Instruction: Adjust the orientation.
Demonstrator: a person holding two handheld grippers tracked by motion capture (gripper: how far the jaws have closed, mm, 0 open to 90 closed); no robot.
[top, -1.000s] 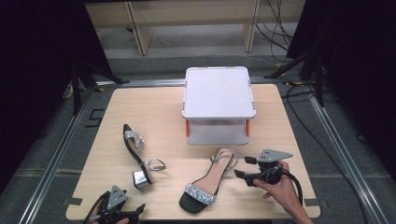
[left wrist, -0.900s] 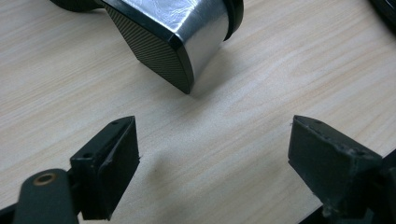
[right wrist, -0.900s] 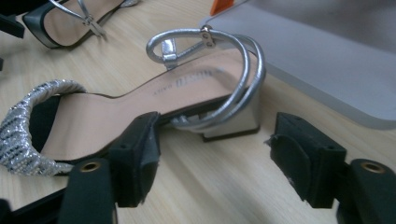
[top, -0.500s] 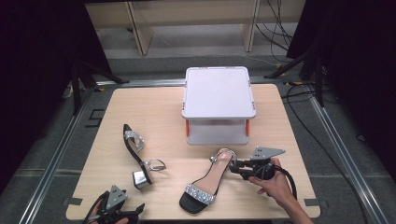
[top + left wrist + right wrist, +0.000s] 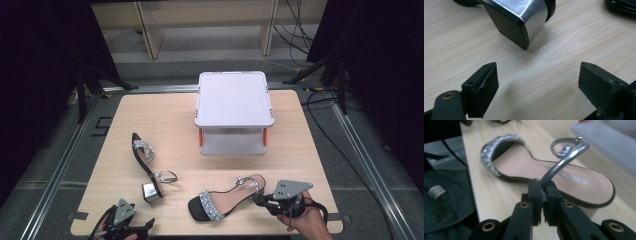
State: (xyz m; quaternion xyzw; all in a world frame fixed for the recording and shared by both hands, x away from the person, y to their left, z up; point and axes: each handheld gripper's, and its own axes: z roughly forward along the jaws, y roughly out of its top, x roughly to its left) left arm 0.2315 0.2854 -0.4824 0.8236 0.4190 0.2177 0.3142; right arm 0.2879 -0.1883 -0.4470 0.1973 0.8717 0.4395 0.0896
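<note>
Ahead of the left gripper (image 5: 539,82): silver, black-gridded heel (image 5: 520,20). Right gripper (image 5: 543,195) pinches a silver strap (image 5: 564,161); insole (image 5: 564,178) seemingly tan-pink.

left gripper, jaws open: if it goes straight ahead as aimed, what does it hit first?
Most likely the silver block heel of the sandal lying on its side. The left gripper points across bare table at it, the heel slightly left of centre. Depth is unclear, so the gap is hard to judge.
</note>
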